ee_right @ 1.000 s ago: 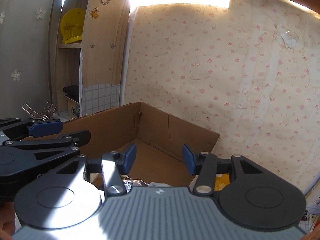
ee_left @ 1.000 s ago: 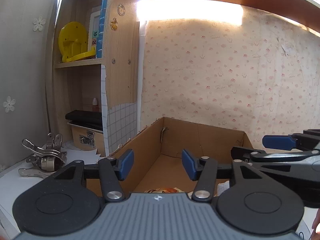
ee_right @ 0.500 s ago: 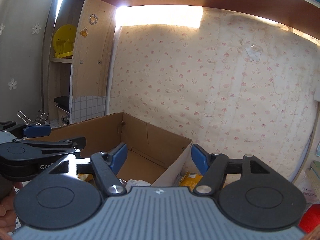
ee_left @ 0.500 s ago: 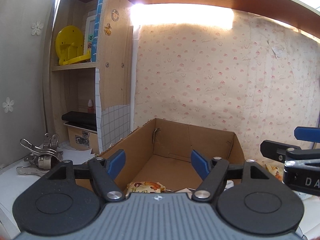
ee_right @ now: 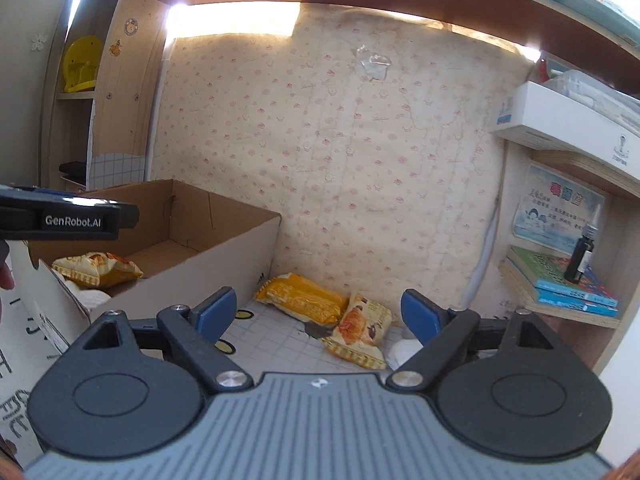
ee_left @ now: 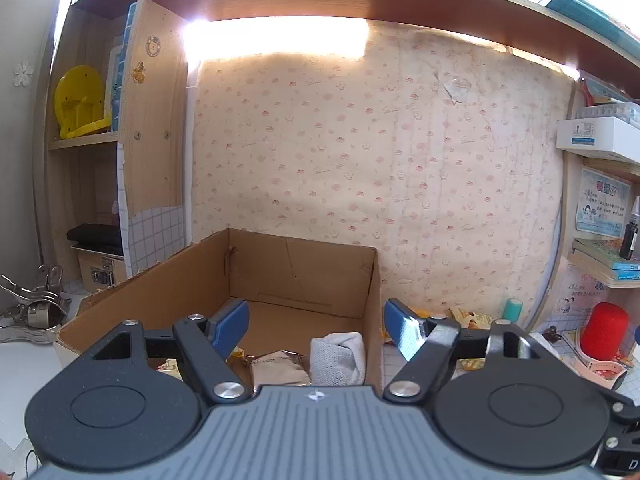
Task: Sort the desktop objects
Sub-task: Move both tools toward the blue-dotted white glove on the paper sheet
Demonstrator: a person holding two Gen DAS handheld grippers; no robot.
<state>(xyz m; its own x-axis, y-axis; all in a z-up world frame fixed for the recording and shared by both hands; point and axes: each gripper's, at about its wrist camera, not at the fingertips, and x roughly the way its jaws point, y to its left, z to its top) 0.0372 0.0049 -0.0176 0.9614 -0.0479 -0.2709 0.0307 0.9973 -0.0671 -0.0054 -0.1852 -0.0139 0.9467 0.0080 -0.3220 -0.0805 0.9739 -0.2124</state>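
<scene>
**Both grippers released above the desk, snacks split between box and corner**

The left gripper (ee_left: 316, 326) hangs with its jaws spread wide and empty over the cardboard box (ee_left: 168, 300), where a white rolled cloth (ee_left: 338, 356) and a silver packet (ee_left: 278, 366) lie against the near wall. The right gripper (ee_right: 316, 316) is likewise released, holding nothing, above the desk (ee_right: 276, 340). Beyond it, at the desk's back edge beside the box, lie an orange snack pack (ee_right: 302, 298) and a bread packet (ee_right: 360, 330), touching.

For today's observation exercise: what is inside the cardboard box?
Inside the cardboard box: a yellow snack bag, a silver packet and a white cloth. The gripper hides the box's near floor.
</scene>
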